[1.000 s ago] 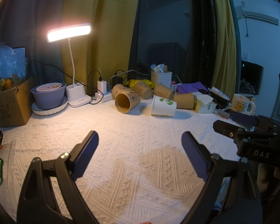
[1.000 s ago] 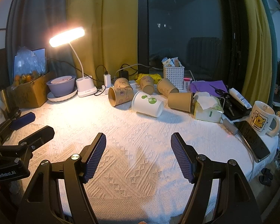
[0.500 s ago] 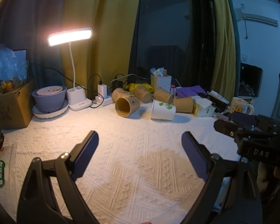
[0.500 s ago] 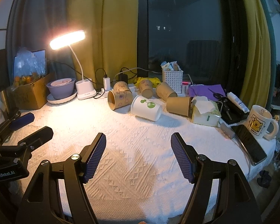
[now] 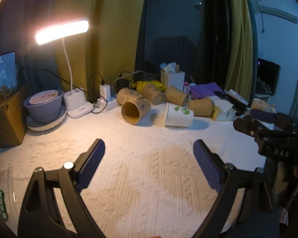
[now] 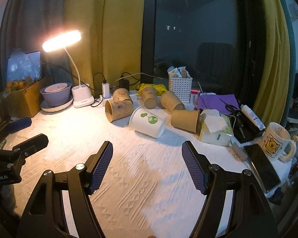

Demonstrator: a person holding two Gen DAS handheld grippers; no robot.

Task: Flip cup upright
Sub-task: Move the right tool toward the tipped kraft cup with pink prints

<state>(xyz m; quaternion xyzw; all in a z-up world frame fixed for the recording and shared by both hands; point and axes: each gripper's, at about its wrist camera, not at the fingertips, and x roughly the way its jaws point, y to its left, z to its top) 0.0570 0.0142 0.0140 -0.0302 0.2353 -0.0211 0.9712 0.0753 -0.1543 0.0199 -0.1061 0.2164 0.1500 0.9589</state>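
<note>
Several paper cups lie on their sides at the back of the white cloth. A white cup with green print (image 5: 178,115) (image 6: 147,122) lies nearest. A brown cup (image 5: 135,110) (image 6: 119,110) lies left of it, its mouth toward the left gripper. More brown cups (image 6: 185,117) lie behind and to the right. My left gripper (image 5: 149,148) is open and empty above the cloth, well short of the cups. My right gripper (image 6: 147,150) is open and empty, also short of them. Each gripper shows at the edge of the other's view.
A lit desk lamp (image 6: 80,97), a purple bowl on a plate (image 6: 56,95) and a cardboard box (image 6: 22,99) stand at the left. A tissue pack (image 6: 215,128), a phone (image 6: 262,165), a mug (image 6: 275,141) and a white basket (image 6: 179,88) are at the right.
Both views have shifted slightly; the cups sit a little lower and nearer. Both grippers stay open and empty.
</note>
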